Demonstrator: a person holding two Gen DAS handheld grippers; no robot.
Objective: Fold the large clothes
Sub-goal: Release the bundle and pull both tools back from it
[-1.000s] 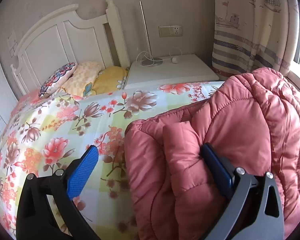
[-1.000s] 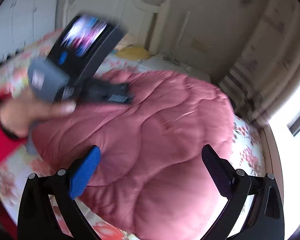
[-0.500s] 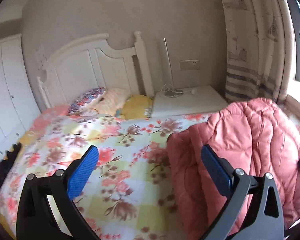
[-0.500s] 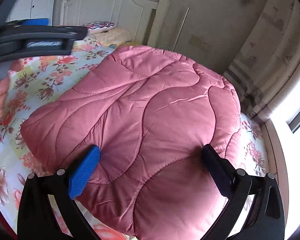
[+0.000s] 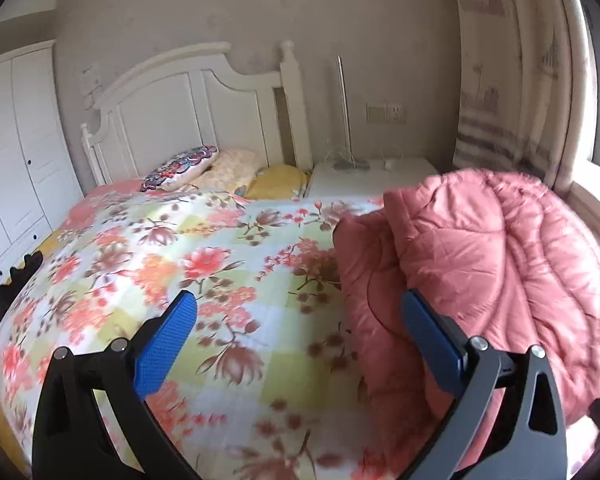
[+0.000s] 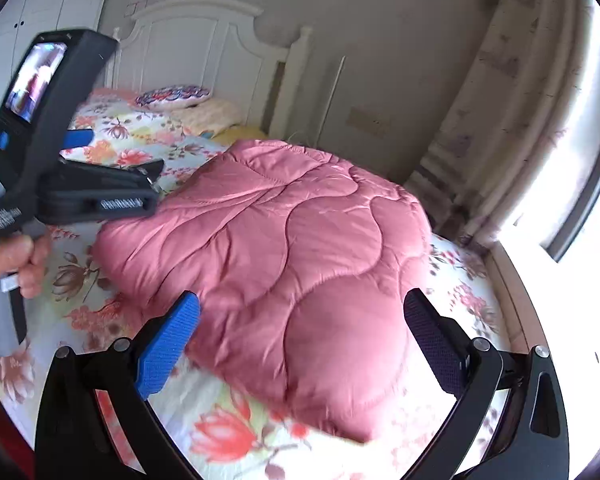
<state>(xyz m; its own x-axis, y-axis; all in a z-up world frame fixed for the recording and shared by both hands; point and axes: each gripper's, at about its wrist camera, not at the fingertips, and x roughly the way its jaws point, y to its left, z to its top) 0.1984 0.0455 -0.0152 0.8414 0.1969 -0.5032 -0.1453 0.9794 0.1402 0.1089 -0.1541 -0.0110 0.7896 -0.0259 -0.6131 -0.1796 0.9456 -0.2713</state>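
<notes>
A pink quilted padded garment (image 6: 300, 264) lies folded in a thick bundle on the floral bedspread (image 6: 228, 440). In the left wrist view the garment (image 5: 492, 264) sits at the right on the bedspread (image 5: 188, 280). My left gripper (image 5: 300, 340) is open and empty, held above the bed, left of the bundle. It also shows in the right wrist view (image 6: 112, 168), in a hand. My right gripper (image 6: 300, 344) is open and empty, raised just above the bundle's near edge.
A white headboard (image 5: 188, 108) and several pillows (image 5: 220, 168) are at the far end of the bed. A white bedside table (image 5: 372, 172) stands beside it. A curtain (image 5: 508, 80) and a window (image 6: 572, 208) are at the right. A white wardrobe (image 5: 16, 152) stands at the left.
My left gripper has let go of the pink garment's edge and pulled back and up. My right gripper has lifted slightly away from the bundle. The garment now lies still, folded.
</notes>
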